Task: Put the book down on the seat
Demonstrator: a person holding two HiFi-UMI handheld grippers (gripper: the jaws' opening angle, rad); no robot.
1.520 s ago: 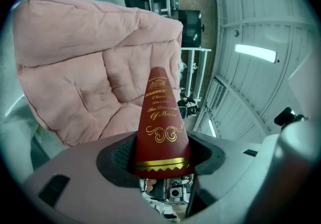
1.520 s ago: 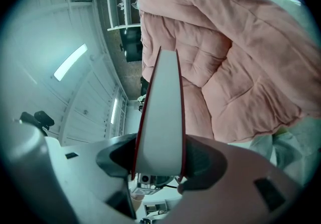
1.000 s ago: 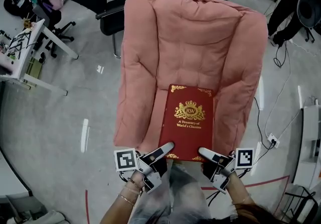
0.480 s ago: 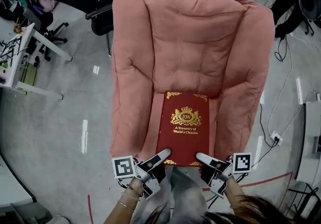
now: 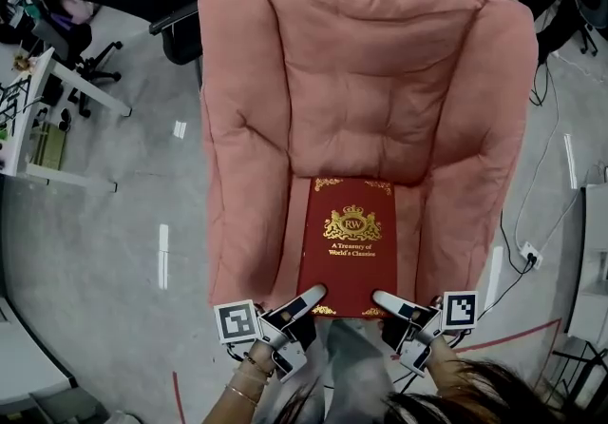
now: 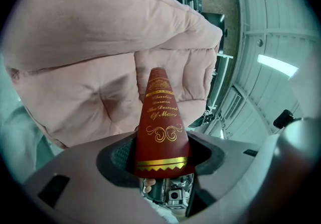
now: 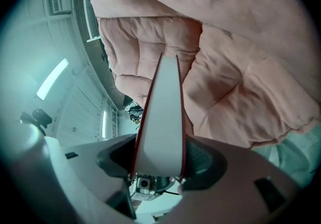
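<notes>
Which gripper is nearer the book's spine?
Left. The left gripper is shut on the book right at its spine; the right gripper is shut on the opposite page edge.

Padded armrests [image 5: 237, 213] hem the seat [image 5: 288, 256] on both sides (backrest [image 5: 370, 61] behind), leaving only the front open.

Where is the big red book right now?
In the head view the red book is low in the middle, over the seat of the pink armchair, its near edge clamped by the left gripper and right gripper.

Underside of book [image 5: 348, 241] out of view
</notes>
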